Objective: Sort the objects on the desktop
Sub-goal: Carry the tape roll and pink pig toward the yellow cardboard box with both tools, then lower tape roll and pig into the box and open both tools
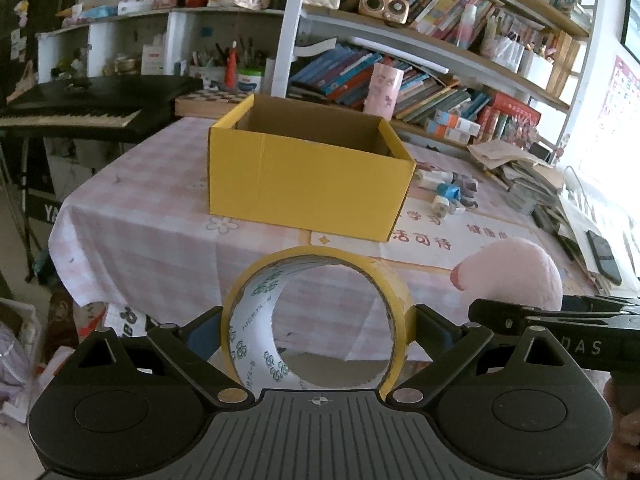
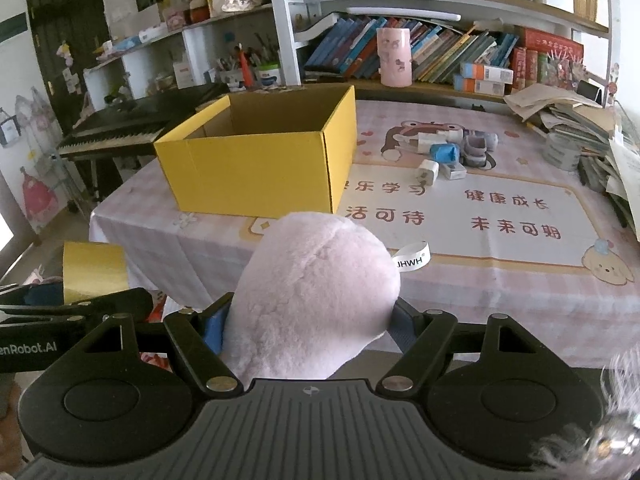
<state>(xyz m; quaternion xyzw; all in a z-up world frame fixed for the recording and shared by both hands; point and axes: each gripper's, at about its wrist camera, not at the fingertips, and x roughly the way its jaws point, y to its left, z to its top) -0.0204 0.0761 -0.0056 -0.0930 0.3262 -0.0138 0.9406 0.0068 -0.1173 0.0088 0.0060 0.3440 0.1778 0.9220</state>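
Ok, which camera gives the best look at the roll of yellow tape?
The left wrist view: the tape roll sits centred between the left gripper's fingers, showing its full ring and printed core. The right wrist view shows only its yellow outer band at the left edge.

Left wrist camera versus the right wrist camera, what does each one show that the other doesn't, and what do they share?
Only the left wrist view looks through the hollow core of the yellow tape roll in the left gripper. Only the right wrist view shows the plush toy's white label and the puppy print on the tablecloth. Both show the yellow box, the pink plush toy in the right gripper, and the small items beside the box.
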